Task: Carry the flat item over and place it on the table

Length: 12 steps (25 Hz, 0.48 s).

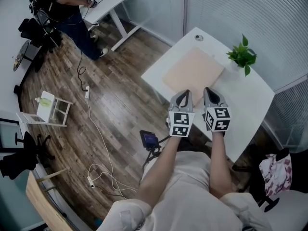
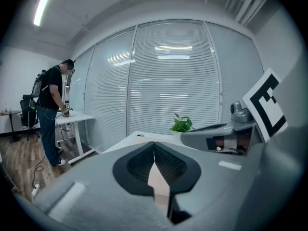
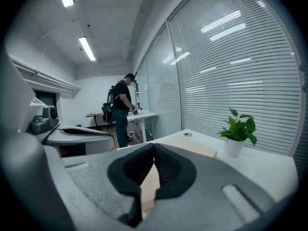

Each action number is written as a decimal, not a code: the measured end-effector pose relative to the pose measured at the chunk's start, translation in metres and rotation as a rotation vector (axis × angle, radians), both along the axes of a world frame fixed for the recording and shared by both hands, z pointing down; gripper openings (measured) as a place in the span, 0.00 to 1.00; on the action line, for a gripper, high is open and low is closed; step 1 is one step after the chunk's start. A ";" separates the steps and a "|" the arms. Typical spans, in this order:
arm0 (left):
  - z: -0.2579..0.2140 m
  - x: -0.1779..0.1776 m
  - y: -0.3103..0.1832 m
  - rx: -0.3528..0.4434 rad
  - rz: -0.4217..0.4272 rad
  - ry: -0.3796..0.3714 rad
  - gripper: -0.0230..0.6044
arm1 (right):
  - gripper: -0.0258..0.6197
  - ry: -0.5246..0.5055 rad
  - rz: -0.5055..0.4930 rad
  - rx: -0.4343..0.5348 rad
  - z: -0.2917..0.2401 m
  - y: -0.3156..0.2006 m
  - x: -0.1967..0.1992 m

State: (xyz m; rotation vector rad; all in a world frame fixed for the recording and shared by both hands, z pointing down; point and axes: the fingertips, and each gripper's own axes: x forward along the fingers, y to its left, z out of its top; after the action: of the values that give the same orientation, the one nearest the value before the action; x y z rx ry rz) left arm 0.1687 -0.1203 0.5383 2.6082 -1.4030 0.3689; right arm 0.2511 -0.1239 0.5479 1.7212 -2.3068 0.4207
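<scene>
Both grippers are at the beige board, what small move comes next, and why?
Probably lift both together, keeping it level: the left gripper and right gripper are each shut on the near edge of the beige board, which appears to lie flat on the white table.

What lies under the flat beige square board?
The white rectangular table spreads out under the flat beige square board. The tabletop area below the board is covered, so anything thin lying there cannot be seen.
</scene>
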 end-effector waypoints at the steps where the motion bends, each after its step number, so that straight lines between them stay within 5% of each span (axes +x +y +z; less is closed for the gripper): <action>1: 0.000 0.001 -0.003 0.001 0.002 -0.001 0.05 | 0.04 0.000 -0.002 0.000 0.000 -0.004 0.000; 12: 0.014 0.009 -0.031 -0.040 -0.002 -0.022 0.05 | 0.04 -0.008 -0.015 -0.021 0.011 -0.036 0.005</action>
State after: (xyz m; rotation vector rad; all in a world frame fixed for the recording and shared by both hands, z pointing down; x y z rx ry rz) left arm 0.1772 -0.1518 0.5521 2.5780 -1.3904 0.4220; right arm 0.2557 -0.1595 0.5589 1.6949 -2.3108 0.4482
